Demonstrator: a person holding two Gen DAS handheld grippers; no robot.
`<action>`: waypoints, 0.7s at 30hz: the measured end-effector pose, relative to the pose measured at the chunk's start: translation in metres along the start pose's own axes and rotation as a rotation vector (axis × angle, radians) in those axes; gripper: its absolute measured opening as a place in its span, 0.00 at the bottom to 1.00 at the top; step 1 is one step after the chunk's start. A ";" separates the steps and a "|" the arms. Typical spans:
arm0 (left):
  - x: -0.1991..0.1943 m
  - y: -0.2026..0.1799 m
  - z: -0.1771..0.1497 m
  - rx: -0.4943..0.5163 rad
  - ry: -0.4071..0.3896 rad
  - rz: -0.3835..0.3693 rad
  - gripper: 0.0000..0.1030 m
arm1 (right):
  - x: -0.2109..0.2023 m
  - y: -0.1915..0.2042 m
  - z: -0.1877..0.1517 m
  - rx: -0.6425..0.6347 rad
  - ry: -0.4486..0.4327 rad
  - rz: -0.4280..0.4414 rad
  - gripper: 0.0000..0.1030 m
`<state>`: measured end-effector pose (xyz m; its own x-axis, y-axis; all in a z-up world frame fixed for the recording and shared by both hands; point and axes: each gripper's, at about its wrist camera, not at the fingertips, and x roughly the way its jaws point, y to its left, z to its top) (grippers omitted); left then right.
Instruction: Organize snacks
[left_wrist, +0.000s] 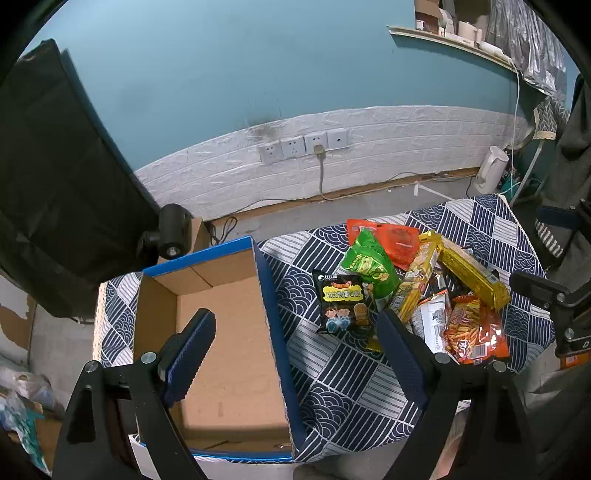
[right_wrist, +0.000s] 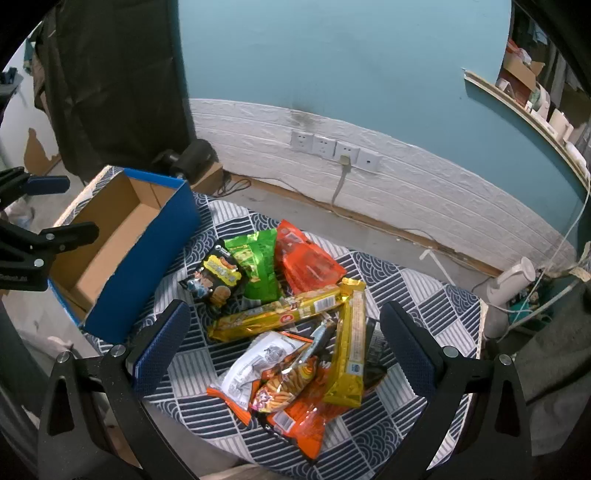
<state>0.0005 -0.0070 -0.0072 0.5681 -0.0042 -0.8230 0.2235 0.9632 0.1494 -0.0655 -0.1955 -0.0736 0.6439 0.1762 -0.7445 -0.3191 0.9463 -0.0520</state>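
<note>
So the snacks are all in one loose pile on the patterned blue-and-white tablecloth (right_wrist: 417, 288), and the blue cardboard box (left_wrist: 221, 332) sits just left of them, with nothing visible inside.

The left gripper (left_wrist: 295, 347) hangs with its jaws spread wide, holding nothing. Its left finger sits over the box's inside, its right finger over the cloth right by the black snack bag (left_wrist: 341, 302), and the box's right wall runs between them. The pile is mostly ahead and to the right of it.

The right gripper (right_wrist: 288, 339) is wide open too and holds nothing. From its camera, the pile lies right between the two fingers: the orange chip bag (right_wrist: 291, 387) nearest, two gold packs (right_wrist: 349, 343) crossing above it, then the green bag (right_wrist: 258, 266) and the red-orange pouch (right_wrist: 306, 262) farther back. The box is off to its left.
</note>
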 end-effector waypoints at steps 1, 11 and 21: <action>0.000 0.000 0.000 0.001 0.000 0.000 0.88 | 0.000 0.000 0.000 0.001 0.000 0.000 0.98; 0.001 -0.002 0.001 0.005 0.002 -0.001 0.88 | 0.000 -0.002 -0.002 0.003 0.002 0.001 0.98; 0.002 -0.002 0.000 0.004 0.006 0.000 0.88 | -0.001 -0.004 -0.002 0.003 0.004 0.001 0.98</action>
<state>0.0016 -0.0093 -0.0091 0.5630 -0.0028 -0.8264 0.2270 0.9620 0.1514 -0.0662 -0.1995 -0.0739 0.6411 0.1760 -0.7470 -0.3173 0.9471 -0.0492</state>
